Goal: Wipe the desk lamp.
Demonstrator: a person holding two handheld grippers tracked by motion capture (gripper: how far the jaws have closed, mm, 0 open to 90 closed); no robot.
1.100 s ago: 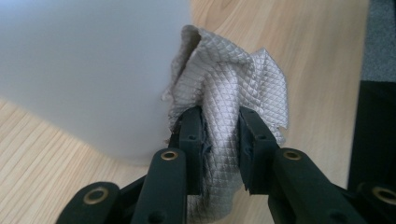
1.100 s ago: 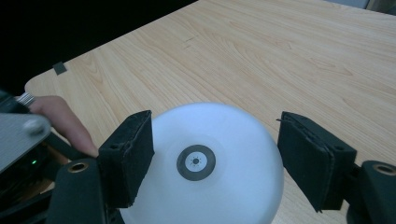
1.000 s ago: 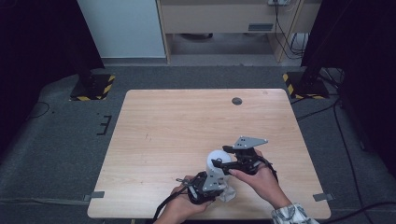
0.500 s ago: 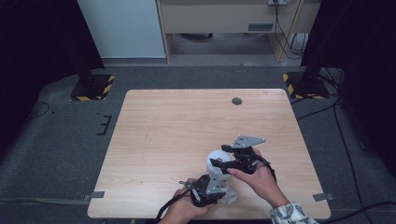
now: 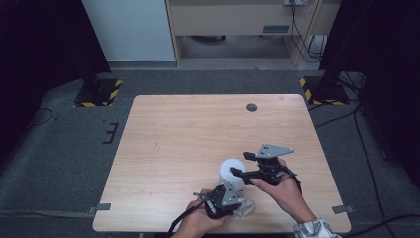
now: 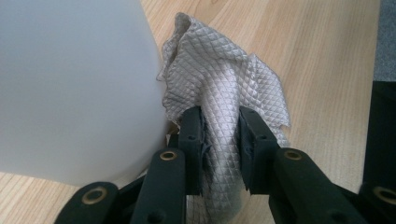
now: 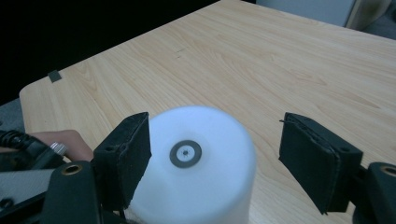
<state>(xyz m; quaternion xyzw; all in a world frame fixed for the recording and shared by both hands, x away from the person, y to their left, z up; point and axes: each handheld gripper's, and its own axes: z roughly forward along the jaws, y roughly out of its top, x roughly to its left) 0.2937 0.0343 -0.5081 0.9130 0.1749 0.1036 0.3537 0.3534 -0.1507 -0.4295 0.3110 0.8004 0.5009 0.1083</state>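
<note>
A white cylinder [image 5: 232, 171] with a small grey ring on its top [image 7: 186, 153] stands upright near the table's front edge. My right gripper [image 5: 239, 164] is open, with one jaw on each side of the cylinder's top [image 7: 217, 140] and not touching it. A grey quilted cloth [image 6: 219, 84] lies bunched at the foot of the cylinder [image 6: 70, 84], against its side. My left gripper [image 6: 220, 126] is shut on the cloth, low on the table in front of the cylinder [image 5: 225, 201]. Part of the cloth [image 5: 246, 208] sticks out to the gripper's right.
The light wooden table [image 5: 188, 129] carries a small dark round disc [image 5: 251, 107] near its far edge. A hand [image 7: 60, 140] holds the left gripper close to the cylinder. Yellow-and-black stand bases [image 5: 96, 93] sit on the floor beyond the table.
My left gripper and the cloth have slid a little to the right along the front of the cylinder. The right gripper has stayed open around the cylinder's top.
</note>
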